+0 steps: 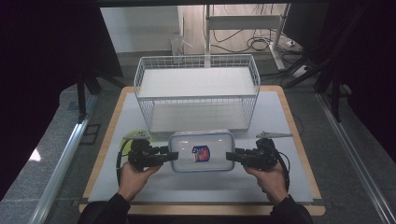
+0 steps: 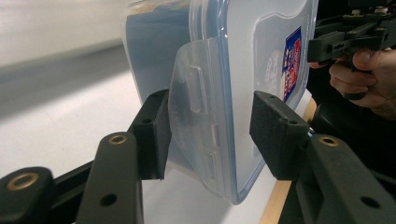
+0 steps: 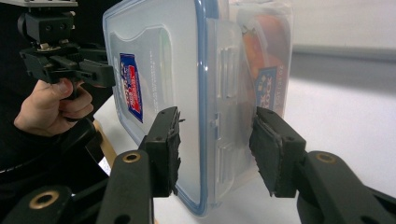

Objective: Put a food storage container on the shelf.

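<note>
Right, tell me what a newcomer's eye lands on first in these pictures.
First, the clear plastic container with a blue-rimmed lid and a red-and-blue label, at the middle of the white table. The left gripper and right gripper flank it, one at each short end, jaws open around the side latches. Behind it stands an empty white wire basket.

A white wire basket (image 1: pixel 196 91) stands at the far side of a white table (image 1: pixel 280 135) edged in pale wood; cables (image 1: pixel 254 44) lie on the floor beyond.
</note>
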Available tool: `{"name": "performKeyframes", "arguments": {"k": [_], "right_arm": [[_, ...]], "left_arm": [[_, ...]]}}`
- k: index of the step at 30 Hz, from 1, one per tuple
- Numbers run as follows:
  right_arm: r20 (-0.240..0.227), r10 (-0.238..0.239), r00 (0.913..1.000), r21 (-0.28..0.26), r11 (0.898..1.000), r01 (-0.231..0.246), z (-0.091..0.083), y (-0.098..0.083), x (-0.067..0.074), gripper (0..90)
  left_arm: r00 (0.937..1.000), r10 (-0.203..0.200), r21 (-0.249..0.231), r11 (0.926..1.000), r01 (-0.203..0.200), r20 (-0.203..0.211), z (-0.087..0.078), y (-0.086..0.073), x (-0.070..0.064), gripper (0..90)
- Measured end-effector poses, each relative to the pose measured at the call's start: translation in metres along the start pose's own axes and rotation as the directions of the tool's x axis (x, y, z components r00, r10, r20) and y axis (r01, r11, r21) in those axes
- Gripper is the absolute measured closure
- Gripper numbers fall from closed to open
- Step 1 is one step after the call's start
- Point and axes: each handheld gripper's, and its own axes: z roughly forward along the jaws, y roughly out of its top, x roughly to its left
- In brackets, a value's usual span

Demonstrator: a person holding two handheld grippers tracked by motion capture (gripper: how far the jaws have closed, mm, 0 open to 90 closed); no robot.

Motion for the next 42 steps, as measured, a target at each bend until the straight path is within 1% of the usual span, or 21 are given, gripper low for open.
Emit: {"name": "performKeyframes", "arguments": {"k": [7, 13, 21, 24, 29, 36, 42], "right_arm": [[-0.001, -0.031, 0.9995, -0.019, 0.999, 0.031, -0.004, 0.021, 0.005, 53.5], [-0.012, -0.036, 0.9993, -0.03, 0.999, 0.036, -0.004, 0.039, 0.007, 53.5], [-0.02, -0.045, 0.9988, -0.046, 0.998, 0.044, -0.001, 0.061, 0.009, 53.5], [-0.018, -0.052, 0.9985, -0.055, 0.997, 0.051, -0.002, 0.073, 0.011, 53.5], [-0.017, -0.07, 0.9974, -0.072, 0.995, 0.068, -0.002, 0.096, 0.012, 53.5], [-0.007, -0.085, 0.9964, -0.091, 0.992, 0.084, -0.002, 0.124, 0.011, 53.5], [-0.009, -0.081, 0.9966, -0.103, 0.991, 0.08, -0.001, 0.144, 0.009, 53.5]], "left_arm": [[0.9997, 0.023, -0.011, 0.9997, -0.023, -0.008, -0.008, 0.022, -0.002, 49.4], [0.9994, 0.031, -0.024, 0.9992, -0.031, -0.016, -0.016, 0.041, -0.001, 49.6], [0.9993, 0.033, -0.039, 0.9987, -0.034, -0.016, -0.025, 0.067, 0.004, 50.1], [0.9994, 0.031, -0.05, 0.9983, -0.032, -0.015, -0.028, 0.078, 0.006, 50.1], [0.9991, 0.039, -0.059, 0.9975, -0.04, -0.018, -0.032, 0.098, 0.009, 50.1], [0.9992, 0.036, -0.072, 0.9967, -0.037, -0.014, -0.035, 0.124, 0.017, 50.1], [0.9992, 0.037, -0.079, 0.9961, -0.038, -0.016, -0.037, 0.147, 0.023, 50.0]]}}
